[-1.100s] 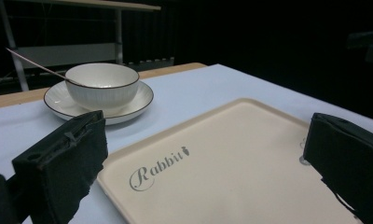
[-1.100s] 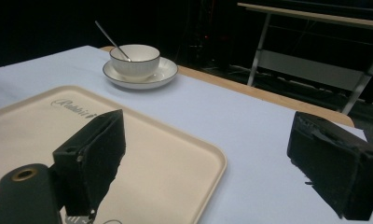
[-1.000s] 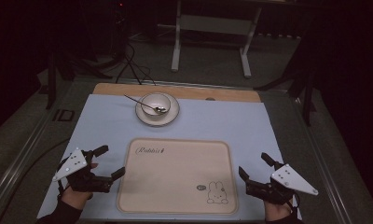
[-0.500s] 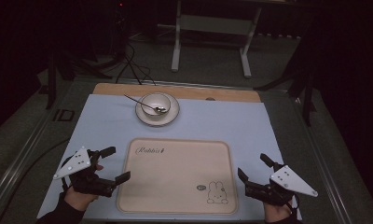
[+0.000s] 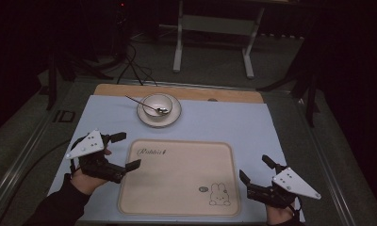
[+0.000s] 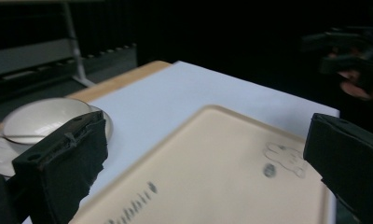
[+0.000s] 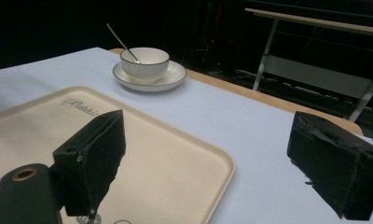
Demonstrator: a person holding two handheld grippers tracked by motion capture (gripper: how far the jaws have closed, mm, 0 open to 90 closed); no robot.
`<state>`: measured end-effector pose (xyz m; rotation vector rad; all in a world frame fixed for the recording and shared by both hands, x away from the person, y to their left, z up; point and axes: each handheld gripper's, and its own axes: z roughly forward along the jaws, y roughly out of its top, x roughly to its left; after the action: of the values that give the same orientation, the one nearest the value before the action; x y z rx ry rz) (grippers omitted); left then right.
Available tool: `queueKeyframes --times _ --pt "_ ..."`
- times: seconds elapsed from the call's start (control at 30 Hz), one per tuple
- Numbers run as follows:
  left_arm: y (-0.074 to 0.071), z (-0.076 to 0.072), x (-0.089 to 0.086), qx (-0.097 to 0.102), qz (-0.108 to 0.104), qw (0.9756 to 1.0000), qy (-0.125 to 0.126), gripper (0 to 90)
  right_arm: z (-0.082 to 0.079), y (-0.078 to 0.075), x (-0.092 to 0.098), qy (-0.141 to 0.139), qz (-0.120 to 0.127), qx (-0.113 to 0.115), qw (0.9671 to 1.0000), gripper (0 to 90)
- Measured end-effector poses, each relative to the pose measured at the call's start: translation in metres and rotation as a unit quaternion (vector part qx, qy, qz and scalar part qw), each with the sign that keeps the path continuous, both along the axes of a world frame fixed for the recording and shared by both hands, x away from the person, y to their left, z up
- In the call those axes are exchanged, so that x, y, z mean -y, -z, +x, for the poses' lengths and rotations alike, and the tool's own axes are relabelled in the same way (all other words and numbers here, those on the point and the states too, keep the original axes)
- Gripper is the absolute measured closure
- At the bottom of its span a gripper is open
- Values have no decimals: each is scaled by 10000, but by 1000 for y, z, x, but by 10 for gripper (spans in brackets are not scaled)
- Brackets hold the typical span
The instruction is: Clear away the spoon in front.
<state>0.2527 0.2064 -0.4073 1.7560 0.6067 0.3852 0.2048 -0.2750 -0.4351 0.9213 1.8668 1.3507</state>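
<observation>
Tray [image 5: 179, 176] of cream colour lies flat on the light blue cover of the counter [image 5: 224, 122], near the person's edge. It has the word "Rabbit" printed at its far left corner and a small rabbit drawing [image 5: 217, 194] at its near right corner. Nothing lies on it.

The left gripper [image 5: 122, 151] is at the left edge of the tray. Its jaws stand wide apart and hold nothing; the tip of the nearer jaw reaches a little over the tray's left rim, while the other jaw is just outside the far left corner. I cannot tell if a jaw touches the rim. In the left gripper view the left gripper [image 6: 198, 154] looks across the tray [image 6: 222, 172] between its two black pads.

The right gripper [image 5: 255, 168] is at the near right corner of the tray, just beside the rim. It is also wide open and empty. In the right gripper view the right gripper [image 7: 208, 163] has the right rim of the tray [image 7: 175, 172] between its jaws, with one pad above the tray and the other above the blue cover.

Farther back, well apart from the tray, a white bowl [image 5: 158, 104] stands on a saucer [image 5: 173, 116], and a spoon [image 5: 146, 105] rests in the bowl with its handle pointing to the far left.
</observation>
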Motion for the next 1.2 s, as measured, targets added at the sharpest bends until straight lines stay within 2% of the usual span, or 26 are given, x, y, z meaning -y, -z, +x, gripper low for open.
queueKeyframes --times 0.07,0.23,0.27,0.3,0.53,0.63,0.8,0.93,1.07,1.1,1.13,1.17,1.2 --pt "-3 6 0 38 9 10000 -91 0 0 0 0 -10 6 7 10000 114" --pt "-7 24 -1 -65 53 9995 -288 0 0 0 0 -35 1 1 10000 114" --pt "-7 28 -2 -115 23 9996 -266 0 -1 0 0 -36 2 0 10000 114" --pt "-8 32 -3 -124 33 9992 -378 0 -1 0 -1 -42 8 -1 10000 114" --pt "-8 58 -8 -264 -40 9973 -679 1 0 0 -1 -57 20 -18 10000 114" --pt "-5 71 -10 -384 -182 9955 -850 1 0 0 -1 -65 13 -16 10000 114" --pt "6 94 -11 -476 -115 9918 -1184 1 0 0 -1 -75 3 -17 10000 114" --pt "16 110 -15 -653 -213 9873 -1434 1 0 0 -1 -83 11 -31 10000 114" --pt "24 121 -20 -814 -401 9835 -1566 7 1 1 -1 -93 16 -54 9999 114" --pt "27 124 -22 -815 -384 9818 -1671 7 1 1 -2 -95 17 -60 9999 114" --pt "28 127 -23 -840 -393 9815 -1673 7 1 1 -2 -102 5 -64 9999 114" --pt "31 130 -25 -931 -449 9800 -1698 10 1 1 -2 -103 6 -65 9999 114" --pt "32 132 -26 -937 -445 9789 -1760 10 1 1 -2 -100 14 -64 9999 114"
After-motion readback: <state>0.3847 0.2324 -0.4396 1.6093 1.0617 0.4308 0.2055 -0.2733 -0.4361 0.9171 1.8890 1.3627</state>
